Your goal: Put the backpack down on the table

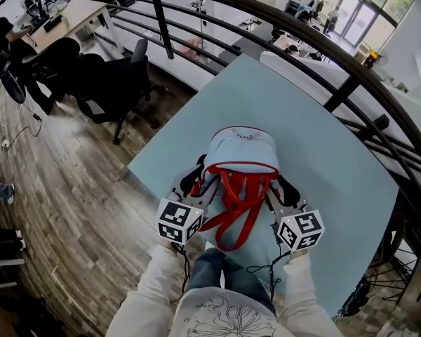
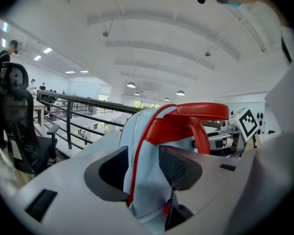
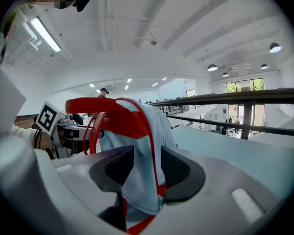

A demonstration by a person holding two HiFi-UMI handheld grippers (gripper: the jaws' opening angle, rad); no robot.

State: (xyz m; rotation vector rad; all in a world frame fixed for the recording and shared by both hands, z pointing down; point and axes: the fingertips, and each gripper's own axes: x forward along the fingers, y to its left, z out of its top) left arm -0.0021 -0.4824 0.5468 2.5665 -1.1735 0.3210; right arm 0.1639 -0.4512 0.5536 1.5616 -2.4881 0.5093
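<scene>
The person's forearms, in pale sleeves (image 1: 149,290), reach forward side by side from the bottom of the head view, each bearing a gripper tipped slightly downward. The left gripper (image 1: 191,181) and the right gripper (image 1: 286,189) sit at either flank of the backpack (image 1: 238,153) — marker cubes (image 1: 179,221) nearest the body. Both pairs of jaws stand wide apart, with backpack fabric between the pads but not pinched.
</scene>
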